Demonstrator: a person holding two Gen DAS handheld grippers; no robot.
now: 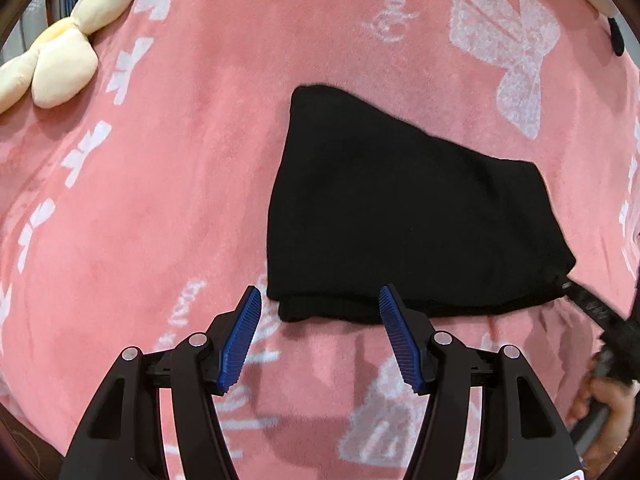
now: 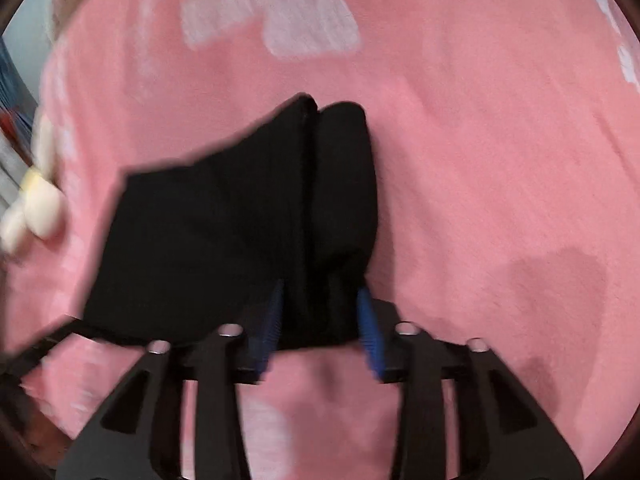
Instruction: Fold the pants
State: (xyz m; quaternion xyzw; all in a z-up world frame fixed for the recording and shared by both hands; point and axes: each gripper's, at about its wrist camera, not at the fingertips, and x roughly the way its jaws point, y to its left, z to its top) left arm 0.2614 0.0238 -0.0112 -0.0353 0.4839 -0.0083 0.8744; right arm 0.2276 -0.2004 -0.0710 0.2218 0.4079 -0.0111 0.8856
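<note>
Even, soft indoor light with faint shadows; the right wrist view is motion-blurred, both bowed and vignetted at the edges.

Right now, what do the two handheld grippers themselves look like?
Both match: the left gripper and right gripper have matte black frames with triangular cutouts, round silver pins at the joints, and fingers lined with ribbed blue pads. No cables show.
</note>
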